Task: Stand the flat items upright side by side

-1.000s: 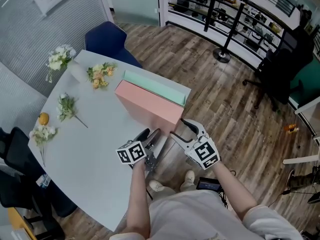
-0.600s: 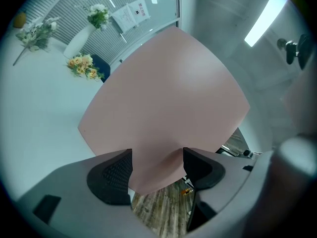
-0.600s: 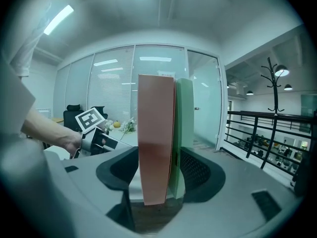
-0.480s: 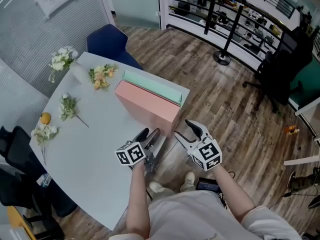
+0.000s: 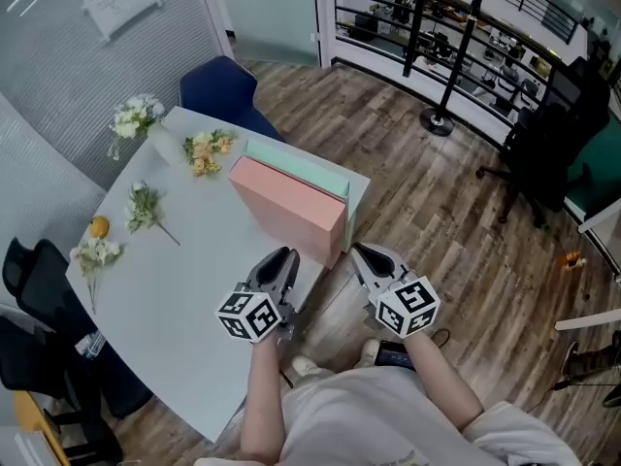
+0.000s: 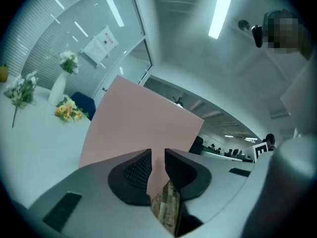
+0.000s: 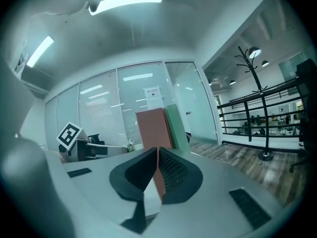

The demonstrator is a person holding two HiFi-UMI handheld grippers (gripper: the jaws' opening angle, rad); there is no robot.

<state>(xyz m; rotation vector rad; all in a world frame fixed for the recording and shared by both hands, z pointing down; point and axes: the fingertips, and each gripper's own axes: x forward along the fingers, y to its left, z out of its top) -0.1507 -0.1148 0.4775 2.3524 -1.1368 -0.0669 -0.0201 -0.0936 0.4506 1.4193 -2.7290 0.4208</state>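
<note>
A pink flat box stands upright on its long edge on the white table. A green flat box stands upright against its far side. My left gripper hovers over the table just short of the pink box's near end. Its jaws have just been closing; a narrow gap is left with nothing in it. In the left gripper view the pink box fills the space beyond the left gripper. My right gripper hangs past the table edge, shut and empty. Its own view looks past the right gripper at both boxes end-on.
Flower bunches lie at the table's far left: white ones, yellow ones, and two sprigs by an orange fruit. A blue chair stands behind the table and a black chair to its left. Wooden floor lies to the right.
Both grippers' jaws have closed from wide open. Both hands have risen and drawn slightly back from the pink box's near end. The boxes have not moved.
</note>
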